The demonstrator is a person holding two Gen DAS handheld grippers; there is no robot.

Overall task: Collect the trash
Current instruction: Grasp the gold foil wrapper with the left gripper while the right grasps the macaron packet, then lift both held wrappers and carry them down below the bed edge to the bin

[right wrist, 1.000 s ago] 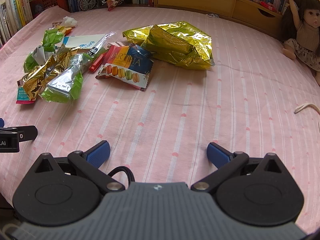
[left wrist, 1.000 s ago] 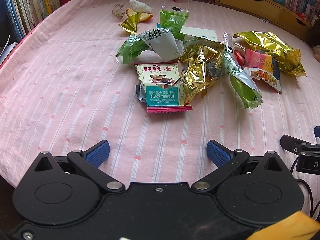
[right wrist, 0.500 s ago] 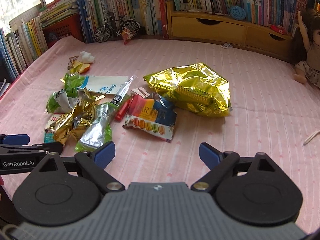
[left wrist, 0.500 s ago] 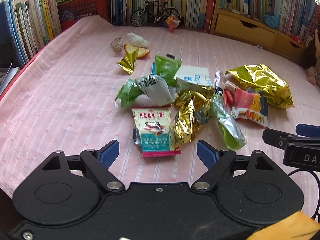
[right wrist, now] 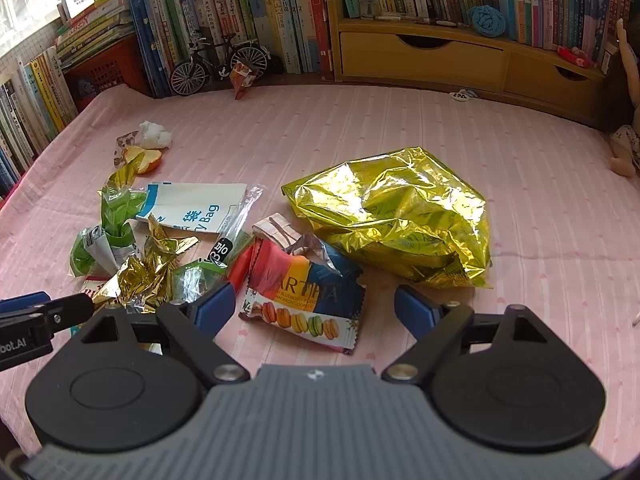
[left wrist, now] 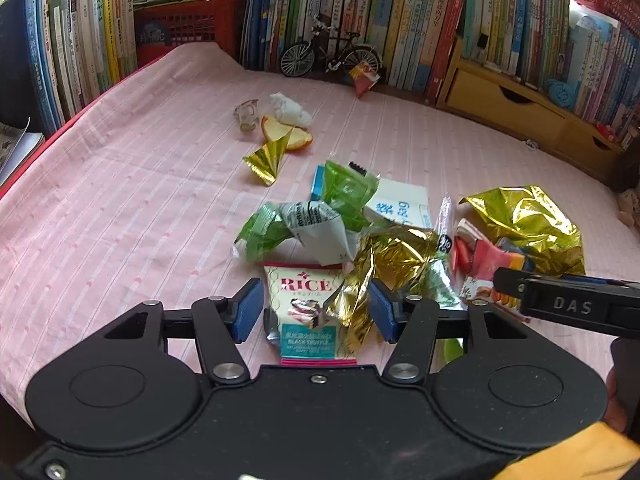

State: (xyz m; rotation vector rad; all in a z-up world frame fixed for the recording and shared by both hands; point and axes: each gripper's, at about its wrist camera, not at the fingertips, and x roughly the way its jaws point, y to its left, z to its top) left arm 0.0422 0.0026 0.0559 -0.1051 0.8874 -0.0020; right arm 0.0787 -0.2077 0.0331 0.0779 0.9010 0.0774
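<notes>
Surface: pink striped bed [left wrist: 120, 216], bookshelves along its far side.
Trash: wrappers heaped mid-bed, nearer the near edge.
Rice pack [left wrist: 308, 316]: near end of the heap, flat, label up.
Left gripper [left wrist: 316, 312]: fingers closing, blue pads either side of the rice pack and a gold foil scrap [left wrist: 352, 300]; whether the pads touch them, I cannot tell.
Macaron pack [right wrist: 308, 300]: flat, just near of the big gold bag [right wrist: 400, 216].
Right gripper [right wrist: 316, 306]: fingers spread wide and closing slightly; macaron pack between them, pads clear of it.
Far trash: orange peel [right wrist: 144, 158], white tissue [right wrist: 154, 134], red packet [right wrist: 242, 76] by the toy bicycle [right wrist: 220, 62].
</notes>
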